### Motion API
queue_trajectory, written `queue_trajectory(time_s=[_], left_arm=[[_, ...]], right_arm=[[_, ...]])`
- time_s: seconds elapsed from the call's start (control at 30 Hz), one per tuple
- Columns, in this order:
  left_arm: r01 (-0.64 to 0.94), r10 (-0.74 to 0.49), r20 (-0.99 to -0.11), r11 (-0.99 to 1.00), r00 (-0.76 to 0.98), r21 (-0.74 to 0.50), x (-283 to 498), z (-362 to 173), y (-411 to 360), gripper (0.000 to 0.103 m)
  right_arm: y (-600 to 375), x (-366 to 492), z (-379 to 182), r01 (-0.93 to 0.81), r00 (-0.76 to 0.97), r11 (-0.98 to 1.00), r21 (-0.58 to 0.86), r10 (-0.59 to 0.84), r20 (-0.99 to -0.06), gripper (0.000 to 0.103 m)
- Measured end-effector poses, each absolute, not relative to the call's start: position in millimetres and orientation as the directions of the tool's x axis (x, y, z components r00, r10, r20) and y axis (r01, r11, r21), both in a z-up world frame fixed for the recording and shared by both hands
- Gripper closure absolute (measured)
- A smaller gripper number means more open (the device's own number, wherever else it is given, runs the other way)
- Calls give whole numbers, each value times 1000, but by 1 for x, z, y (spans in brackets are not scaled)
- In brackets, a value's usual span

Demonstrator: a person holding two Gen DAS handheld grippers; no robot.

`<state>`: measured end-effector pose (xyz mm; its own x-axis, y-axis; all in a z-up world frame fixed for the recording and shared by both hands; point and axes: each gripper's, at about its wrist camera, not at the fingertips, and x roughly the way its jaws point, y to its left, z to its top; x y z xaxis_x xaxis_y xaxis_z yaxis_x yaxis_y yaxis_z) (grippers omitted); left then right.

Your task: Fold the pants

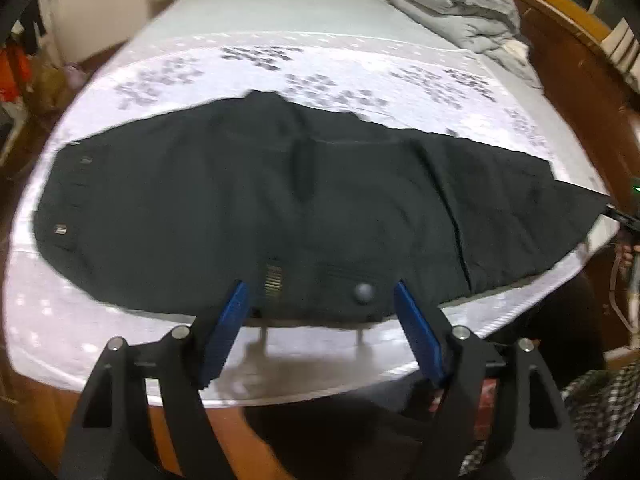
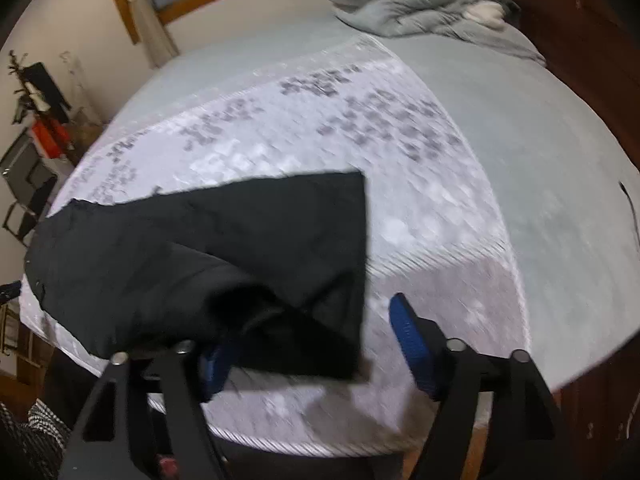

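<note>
Filling most of the room, the bed (image 1: 280,12) is the landmark: a pale grey sheet with a white patterned cloth (image 1: 320,68) spread over its near half, apparently laid as a working surface. At the far end of the bed a rumpled grey duvet (image 1: 452,4) is heaped out of the way, which leaves the near half free for folding.

On the patterned cloth lie the black pants (image 1: 248,200), stretched sideways along the bed's near edge. The waistband faces the person, its round button (image 1: 363,293) and a small striped tag (image 1: 273,278) close to the edge; I judge they were laid flat like this so the legs can be brought together.

From the left wrist view, the left gripper (image 1: 322,300) hovers at the bed's near edge with its blue pads well apart, the waistband and button lying between them but ungripped. From the right wrist view, the right gripper (image 2: 304,328) sits by the leg end, also spread wide. A lifted, bunched part of the leg drapes over its left finger (image 2: 214,364), while the other finger (image 2: 408,336) stands clear of the cloth, over bare bedding. The hem lies flat beyond. Both views are blurred.
</note>
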<state>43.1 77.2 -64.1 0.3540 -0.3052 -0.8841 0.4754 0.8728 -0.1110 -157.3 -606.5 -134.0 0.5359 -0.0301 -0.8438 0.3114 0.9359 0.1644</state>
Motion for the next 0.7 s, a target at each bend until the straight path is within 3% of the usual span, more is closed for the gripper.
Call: queue_trajectory(time_s=[0.17, 0.27, 0.4, 0.53, 0.63, 0.7], left_arm=[[286, -172, -906, 956, 387, -60, 72, -78, 111, 23], [139, -81, -935, 990, 345, -34, 92, -101, 136, 24], [61, -69, -950, 997, 305, -53, 102, -121, 153, 26], [32, -88, -944, 996, 318, -82, 107, -121, 154, 26], [6, -93, -939, 995, 330, -97, 109, -117, 155, 18], [-22, -111, -938, 992, 329, -125, 112, -117, 158, 17]], right_arm=[[-614, -181, -135, 327, 513, 923, 201, 5, -858, 10], [-615, -194, -139, 327, 457, 936, 131, -35, -889, 9], [-633, -216, -146, 396, 398, 916, 63, -110, -911, 9], [-653, -214, -145, 449, 456, 855, 259, 30, -889, 9], [-659, -191, -147, 437, 526, 830, 347, 77, -847, 5], [-664, -163, -164, 435, 508, 806, 401, 148, -848, 5]])
